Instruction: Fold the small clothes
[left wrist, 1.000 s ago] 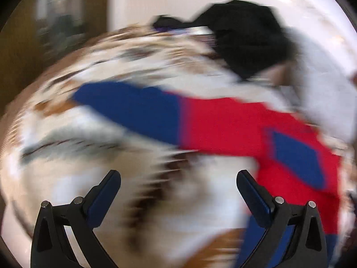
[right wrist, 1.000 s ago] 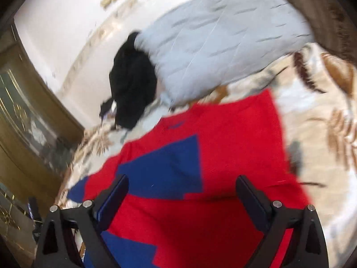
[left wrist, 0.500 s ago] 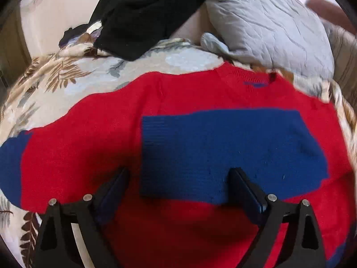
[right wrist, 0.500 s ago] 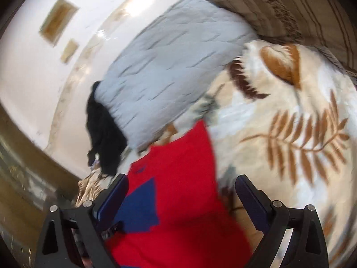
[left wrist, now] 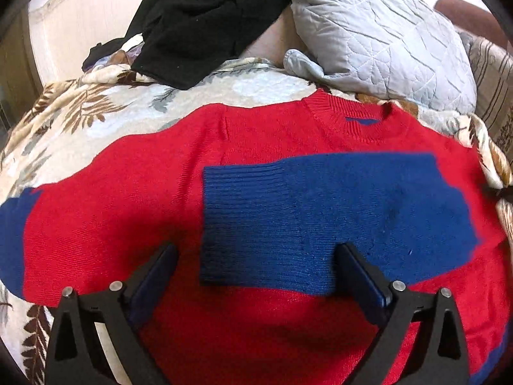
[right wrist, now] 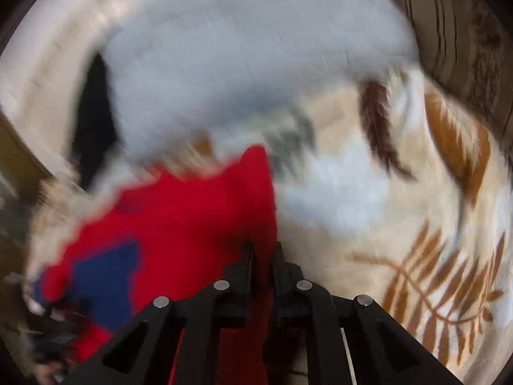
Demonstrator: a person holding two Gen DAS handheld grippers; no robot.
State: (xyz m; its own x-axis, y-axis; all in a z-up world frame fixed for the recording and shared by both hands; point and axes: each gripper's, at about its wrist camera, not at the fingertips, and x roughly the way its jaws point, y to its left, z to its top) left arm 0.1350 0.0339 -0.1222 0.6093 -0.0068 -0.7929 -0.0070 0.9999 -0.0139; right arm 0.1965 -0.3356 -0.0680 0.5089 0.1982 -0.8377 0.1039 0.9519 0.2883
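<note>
A small red sweater (left wrist: 134, 211) with blue cuffs lies flat on a leaf-print blanket (left wrist: 80, 112), neck away from me. Its right sleeve (left wrist: 320, 218), blue at the end, is folded across the chest. The left sleeve stretches out to the left. My left gripper (left wrist: 256, 266) is open and hovers just above the folded blue cuff, holding nothing. In the blurred right wrist view my right gripper (right wrist: 262, 252) is shut on the sweater's (right wrist: 192, 211) right edge, with red fabric between the fingers.
A grey quilted pillow (left wrist: 378, 32) and a black garment (left wrist: 198, 22) lie at the head of the bed behind the sweater. A striped cushion (left wrist: 493, 77) is at the far right. The pillow (right wrist: 256, 48) also shows in the right wrist view.
My left gripper swung from the left sleeve to over the sweater's chest and stayed open. My right gripper moved to the sweater's right edge and closed on it.
</note>
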